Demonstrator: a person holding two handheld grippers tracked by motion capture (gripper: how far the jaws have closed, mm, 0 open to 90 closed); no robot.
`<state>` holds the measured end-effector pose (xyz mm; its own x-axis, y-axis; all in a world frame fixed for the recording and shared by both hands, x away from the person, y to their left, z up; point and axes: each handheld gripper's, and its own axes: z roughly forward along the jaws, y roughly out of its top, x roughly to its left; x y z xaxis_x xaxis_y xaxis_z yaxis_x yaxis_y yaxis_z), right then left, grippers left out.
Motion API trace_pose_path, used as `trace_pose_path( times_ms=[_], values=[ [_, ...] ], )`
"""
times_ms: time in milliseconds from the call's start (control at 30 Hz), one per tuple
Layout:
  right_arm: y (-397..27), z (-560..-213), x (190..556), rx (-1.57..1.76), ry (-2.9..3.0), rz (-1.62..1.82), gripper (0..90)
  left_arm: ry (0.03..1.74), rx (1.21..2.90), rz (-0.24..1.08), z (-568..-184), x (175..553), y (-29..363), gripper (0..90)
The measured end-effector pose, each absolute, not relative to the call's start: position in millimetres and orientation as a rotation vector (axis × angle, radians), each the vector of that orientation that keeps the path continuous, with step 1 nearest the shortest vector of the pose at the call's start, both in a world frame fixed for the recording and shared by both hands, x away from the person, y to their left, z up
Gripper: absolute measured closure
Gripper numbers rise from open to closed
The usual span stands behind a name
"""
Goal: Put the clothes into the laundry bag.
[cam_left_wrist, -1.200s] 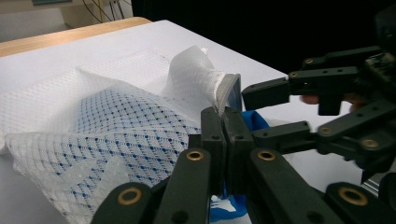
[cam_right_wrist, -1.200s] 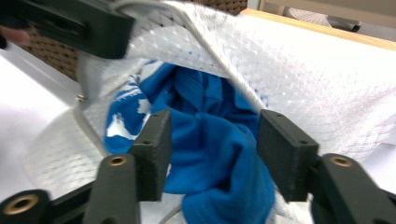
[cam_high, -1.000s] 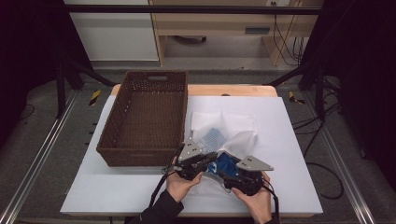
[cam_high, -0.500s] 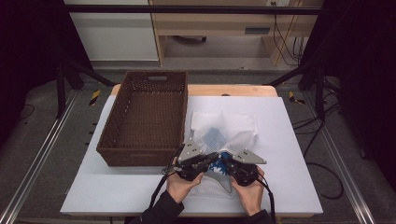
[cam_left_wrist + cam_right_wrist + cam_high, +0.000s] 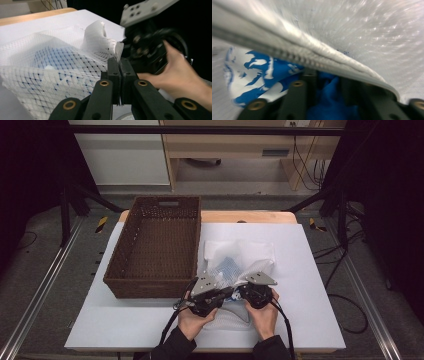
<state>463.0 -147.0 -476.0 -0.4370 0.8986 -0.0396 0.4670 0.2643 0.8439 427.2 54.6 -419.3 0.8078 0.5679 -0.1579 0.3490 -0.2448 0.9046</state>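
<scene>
Both claws at mesh bag (image 5: 235, 270) near edge: left claw (image 5: 120, 75) pinching mesh, right claw (image 5: 327, 82) parted inside opening.

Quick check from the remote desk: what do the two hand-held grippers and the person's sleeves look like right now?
Both the left gripper and right gripper have black bodies topped by a grey three-cornered plate with small holes. The jaws are black, jointed with brass-coloured rivets, seen in the left gripper view. A black cable trails from each toward the person. The sleeves are dark.

White mesh bag (image 5: 240, 257) (diamond weave) over blue-and-white patterned cloth (image 5: 262, 72); brown wicker basket (image 5: 155, 247).
</scene>
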Motion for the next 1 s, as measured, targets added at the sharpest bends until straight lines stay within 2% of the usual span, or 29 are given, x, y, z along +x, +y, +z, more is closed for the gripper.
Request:
trace_pose_path(
  times_ms=[133,367,533,600,667,767,833,900,1000],
  values=[
    [-161.0,-462.2,447.0,1.199,2.025,1.229,54.1,0.705,1.864,0.249,-423.3,428.6,57.2,88.9],
    [-178.2,-445.8,410.5,1.099,2.048,1.349,41.9,0.713,1.865,0.259,-425.3,432.2,57.8,88.9],
    [-153.2,-465.7,423.0,1.122,2.110,1.273,24.9,0.717,1.852,0.265,-424.3,433.3,57.0,88.9],
    [-140.3,-475.7,432.6,1.139,2.126,1.197,22.2,0.716,1.845,0.259,-423.9,433.4,57.8,88.9],
    [-132.1,-482.5,440.6,1.150,2.133,1.151,26.5,0.715,1.834,0.248,-423.2,433.2,59.0,88.9],
    [-129.8,-487.3,448.1,1.190,2.109,1.114,45.5,0.701,1.829,0.249,-422.4,431.2,58.6,88.9],
    [-133.6,-484.9,449.2,1.194,2.105,1.097,72.1,0.697,1.829,0.250,-421.8,430.9,58.3,88.8],
    [-136.7,-483.6,449.9,1.235,2.116,1.130,79.0,0.700,1.828,0.247,-421.5,431.6,58.5,88.9],
    [-137.9,-476.5,446.5,1.218,2.075,1.204,80.6,0.698,1.820,0.249,-419.2,431.8,58.9,88.9]
  ],
)
